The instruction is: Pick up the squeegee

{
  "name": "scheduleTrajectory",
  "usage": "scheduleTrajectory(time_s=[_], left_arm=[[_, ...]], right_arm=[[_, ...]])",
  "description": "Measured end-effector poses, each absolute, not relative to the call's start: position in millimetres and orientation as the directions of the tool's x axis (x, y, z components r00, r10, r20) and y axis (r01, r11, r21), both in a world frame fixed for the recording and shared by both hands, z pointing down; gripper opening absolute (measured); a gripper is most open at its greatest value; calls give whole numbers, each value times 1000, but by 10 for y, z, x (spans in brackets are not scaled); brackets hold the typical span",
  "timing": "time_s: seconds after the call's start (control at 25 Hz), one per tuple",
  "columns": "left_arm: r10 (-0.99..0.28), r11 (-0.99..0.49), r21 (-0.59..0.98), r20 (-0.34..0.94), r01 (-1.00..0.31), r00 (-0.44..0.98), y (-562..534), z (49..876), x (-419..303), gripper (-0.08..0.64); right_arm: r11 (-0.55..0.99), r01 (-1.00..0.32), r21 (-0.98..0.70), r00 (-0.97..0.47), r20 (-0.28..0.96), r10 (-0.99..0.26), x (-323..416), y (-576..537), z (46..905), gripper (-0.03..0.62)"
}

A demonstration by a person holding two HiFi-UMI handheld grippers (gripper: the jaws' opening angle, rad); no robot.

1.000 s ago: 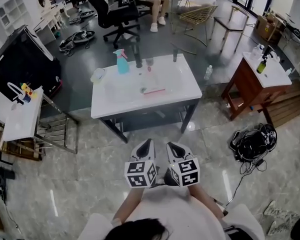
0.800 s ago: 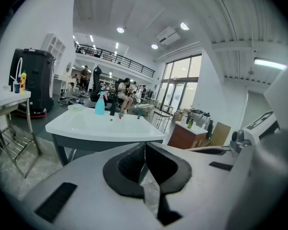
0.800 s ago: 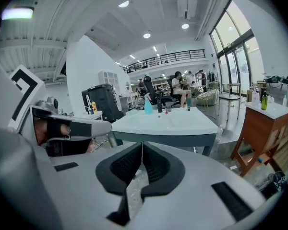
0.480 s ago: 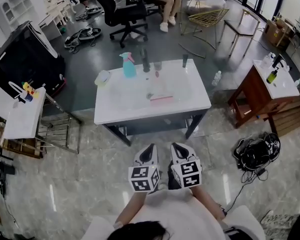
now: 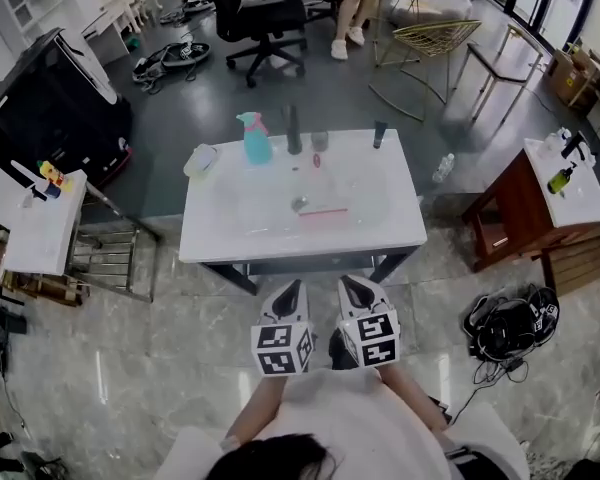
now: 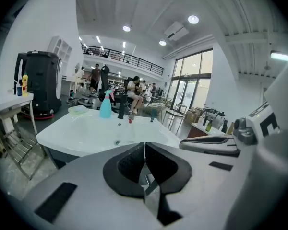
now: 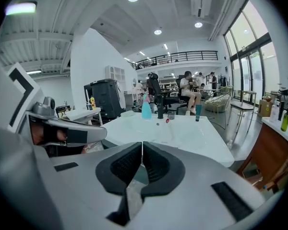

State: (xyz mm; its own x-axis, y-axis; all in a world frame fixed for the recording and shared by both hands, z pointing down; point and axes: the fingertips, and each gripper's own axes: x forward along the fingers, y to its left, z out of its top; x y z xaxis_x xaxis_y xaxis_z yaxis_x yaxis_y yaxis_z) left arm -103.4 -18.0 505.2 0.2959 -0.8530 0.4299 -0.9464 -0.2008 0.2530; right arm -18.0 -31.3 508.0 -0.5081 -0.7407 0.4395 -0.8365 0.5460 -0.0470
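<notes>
Your left gripper point(image 5: 289, 290) and right gripper point(image 5: 357, 288), jaws together, hang near the white table point(image 5: 205, 240). The squeegee point(image 5: 323, 209) lies mid-table, with a spray bottle point(image 5: 254, 138) far-left and office chairs point(image 5: 265, 18) beyond.

A squeegee point(image 5: 323, 209) lies on the table point(image 5: 212, 238), a spray bottle point(image 5: 254, 138) behind it at left; left tongs point(image 5: 291, 290) and right tongs point(image 5: 355, 286) sit side by side before the table.

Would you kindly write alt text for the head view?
From above, a person holds the left claw and right claw side by side, just short of a white table. A squeegee lies near its middle; a teal spray bottle stands at the far edge.
</notes>
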Motion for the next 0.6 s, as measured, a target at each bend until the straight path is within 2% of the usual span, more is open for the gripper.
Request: scheduleTrajectory(time_s=[0.6], left_arm=[[-856, -140, 227, 462, -964, 233, -1452, 5077, -530, 28]], right_arm=[[584, -807, -89, -557, 443, -702, 373, -1711, 5123, 29]])
